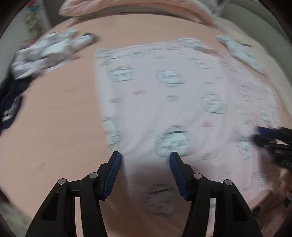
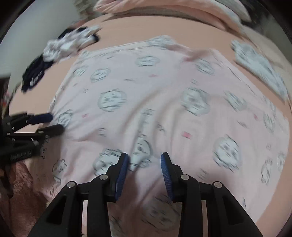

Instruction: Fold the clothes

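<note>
A pale pink garment [image 1: 164, 102] printed with grey cartoon faces lies spread flat on a peach bed sheet [image 1: 54, 118]. My left gripper [image 1: 145, 155] is open, just above the garment's near left edge, holding nothing. My right gripper [image 2: 144, 156] is open over the garment [image 2: 146, 102] near its front edge, a raised fold of cloth between its fingers. The right gripper shows at the right edge of the left wrist view [image 1: 270, 136]. The left gripper shows at the left of the right wrist view [image 2: 49, 122]. Both views are motion blurred.
A crumpled white and grey garment [image 1: 47, 51] and a dark navy one [image 1: 11, 102] lie at the far left. A folded white patterned piece [image 2: 259, 67] lies at the far right. Pink pillows [image 1: 127, 7] line the far edge. The bed's near edge [image 2: 21, 191] drops off lower left.
</note>
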### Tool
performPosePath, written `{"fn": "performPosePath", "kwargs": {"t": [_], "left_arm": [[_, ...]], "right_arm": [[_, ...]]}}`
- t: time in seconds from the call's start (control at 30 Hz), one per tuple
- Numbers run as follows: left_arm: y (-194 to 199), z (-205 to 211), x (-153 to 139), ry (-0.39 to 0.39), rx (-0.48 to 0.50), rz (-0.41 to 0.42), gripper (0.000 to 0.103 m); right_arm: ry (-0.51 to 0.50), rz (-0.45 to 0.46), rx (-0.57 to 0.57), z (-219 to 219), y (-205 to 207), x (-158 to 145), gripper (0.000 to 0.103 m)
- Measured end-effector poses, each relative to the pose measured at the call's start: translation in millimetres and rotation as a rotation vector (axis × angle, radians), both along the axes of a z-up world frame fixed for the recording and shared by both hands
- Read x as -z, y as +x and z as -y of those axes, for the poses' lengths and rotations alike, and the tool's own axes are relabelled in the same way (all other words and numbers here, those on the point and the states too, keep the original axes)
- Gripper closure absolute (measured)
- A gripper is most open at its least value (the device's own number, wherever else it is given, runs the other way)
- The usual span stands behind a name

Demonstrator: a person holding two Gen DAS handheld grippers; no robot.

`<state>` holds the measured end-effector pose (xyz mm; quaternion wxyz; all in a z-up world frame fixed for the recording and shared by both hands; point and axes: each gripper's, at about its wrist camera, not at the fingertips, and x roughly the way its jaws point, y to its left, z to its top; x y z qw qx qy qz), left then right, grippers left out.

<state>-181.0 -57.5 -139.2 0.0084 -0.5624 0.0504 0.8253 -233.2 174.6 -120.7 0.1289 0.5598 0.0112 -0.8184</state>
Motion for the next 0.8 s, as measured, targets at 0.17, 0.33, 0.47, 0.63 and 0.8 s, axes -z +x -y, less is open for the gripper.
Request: {"fn": "performPosePath", "kwargs": {"t": [0.17, 0.33, 0.47, 0.63, 0.8], "left_arm": [[20, 0, -19, 0.229, -0.018, -0.05, 0.05], [40, -39, 4, 0.125, 0.085, -0.007, 0.05], [51, -18, 0, -0.011, -0.019, 0.006, 0.049], [70, -19, -11, 0.115, -0.026, -0.015, 0.051], [78, -49, -3, 0.084, 0.048, -0.003, 0.051]], "right_arm": [[-0.026, -0.052, 0.037, 2, 10, -18, 0.064], [-0.041, -0.016, -0.105, 52, 21, -4, 0.064], [0.017, -0.008, -0.084, 44, 29, -1, 0.068], [0.046, -0.067, 0.041, 22, 45, -14, 0.064], [-0.051, -0.06, -0.078, 60, 51, -13, 0.064]]}}
